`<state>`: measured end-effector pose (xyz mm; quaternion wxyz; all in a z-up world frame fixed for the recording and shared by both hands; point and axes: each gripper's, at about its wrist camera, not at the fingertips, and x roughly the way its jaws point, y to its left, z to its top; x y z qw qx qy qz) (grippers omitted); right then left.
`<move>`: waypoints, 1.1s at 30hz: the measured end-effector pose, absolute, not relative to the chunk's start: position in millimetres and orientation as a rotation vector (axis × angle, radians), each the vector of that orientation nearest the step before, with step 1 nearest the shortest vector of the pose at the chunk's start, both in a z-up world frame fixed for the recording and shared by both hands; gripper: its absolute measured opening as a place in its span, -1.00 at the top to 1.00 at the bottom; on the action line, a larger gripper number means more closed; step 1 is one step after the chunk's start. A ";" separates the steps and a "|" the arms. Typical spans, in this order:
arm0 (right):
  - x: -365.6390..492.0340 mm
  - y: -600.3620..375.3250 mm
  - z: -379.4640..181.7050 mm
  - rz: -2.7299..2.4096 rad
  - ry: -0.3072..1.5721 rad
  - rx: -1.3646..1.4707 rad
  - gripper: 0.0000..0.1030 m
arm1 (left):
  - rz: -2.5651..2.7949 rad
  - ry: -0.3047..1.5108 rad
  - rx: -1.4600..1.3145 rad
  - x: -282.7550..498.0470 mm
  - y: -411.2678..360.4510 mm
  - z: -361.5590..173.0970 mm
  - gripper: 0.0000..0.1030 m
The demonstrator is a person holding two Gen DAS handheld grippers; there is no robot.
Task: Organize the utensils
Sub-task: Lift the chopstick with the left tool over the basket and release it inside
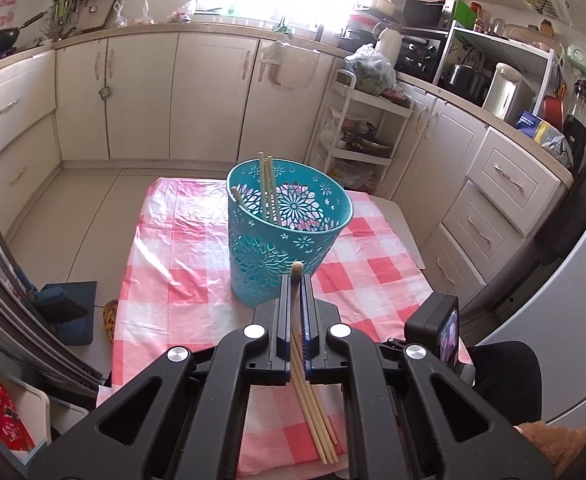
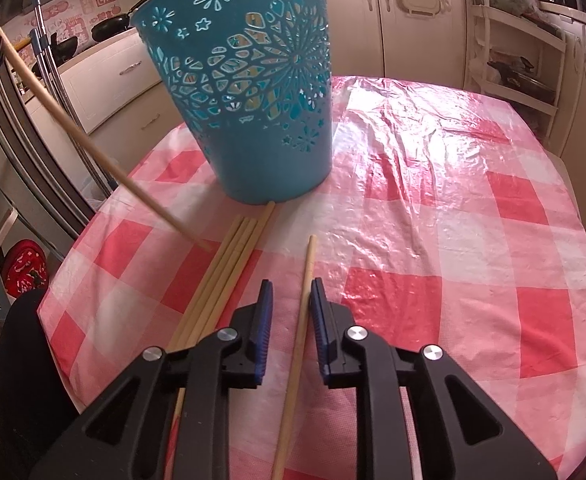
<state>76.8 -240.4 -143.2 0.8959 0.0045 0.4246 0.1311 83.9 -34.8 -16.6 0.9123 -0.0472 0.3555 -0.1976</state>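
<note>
The chopsticks are thin, light, stiff wooden sticks. They look smooth, so I think they can slip or roll. The best place to pinch one is near its middle, across its thin side.

The left claw (image 1: pixel 295 280) is shut tight on one stick (image 1: pixel 296 276). It hangs above the near side of the table (image 1: pixel 165 280) and points down at the blue basket (image 1: pixel 289 236). Some sticks (image 1: pixel 269 184) already stand in the basket, leaning on its far wall. The held stick also shows at the left of the right view (image 2: pixel 93 148), slanting down with its tip just over the cloth.

The right claw (image 2: pixel 292 292) is low over the table, pointing down. It is open a little, with a single stick (image 2: pixel 303 308) lying on the cloth between its pads, not pinched. A bunch of sticks (image 2: pixel 229 272) lies just to its left, reaching toward the foot of the basket.
</note>
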 end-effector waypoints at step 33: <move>80.6 -249.3 -142.3 0.290 0.885 0.047 0.61 | -0.362 0.564 -0.136 109.7 -5.1 99.1 0.99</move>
